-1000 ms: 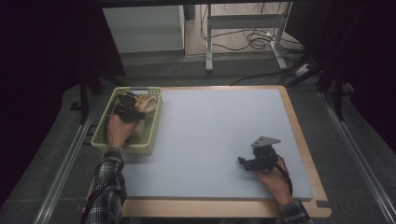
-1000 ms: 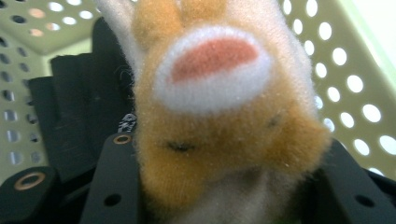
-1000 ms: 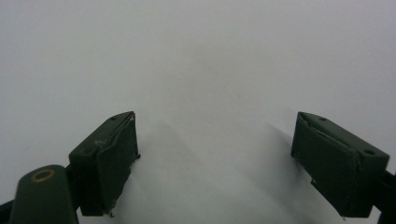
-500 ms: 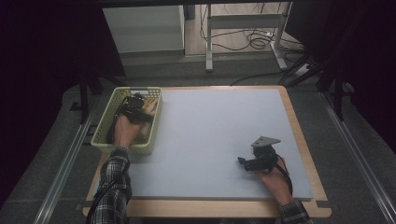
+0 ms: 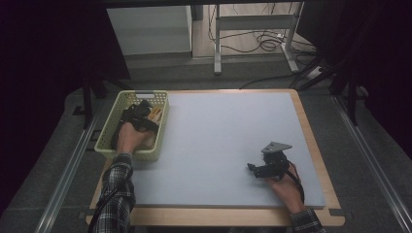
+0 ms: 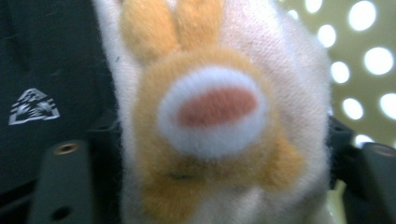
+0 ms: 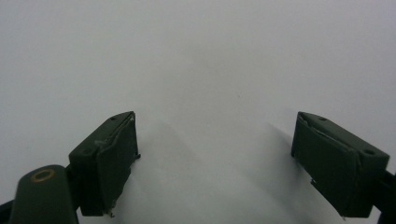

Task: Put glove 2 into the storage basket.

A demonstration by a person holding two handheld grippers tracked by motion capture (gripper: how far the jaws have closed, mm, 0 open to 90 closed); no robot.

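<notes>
Pale blue-grey mat [image 5: 218, 145] covers a wood-edged table [image 5: 311, 141], dark room around it, grey floor, cables and a metal frame [image 5: 252, 24] at the far side, pale green perforated basket [image 5: 109, 141] at the mat's left edge. Left gripper [image 5: 142, 112] is down inside the basket, its jaws have just been opening and now stand wide with a white-and-orange plush toy [image 6: 215, 116] between them, filling the left gripper view; cannot tell if the pads still press it. Right gripper [image 5: 260, 170] rests near-right on the mat, 2 jaws wide apart over bare surface, holding nothing.
</notes>
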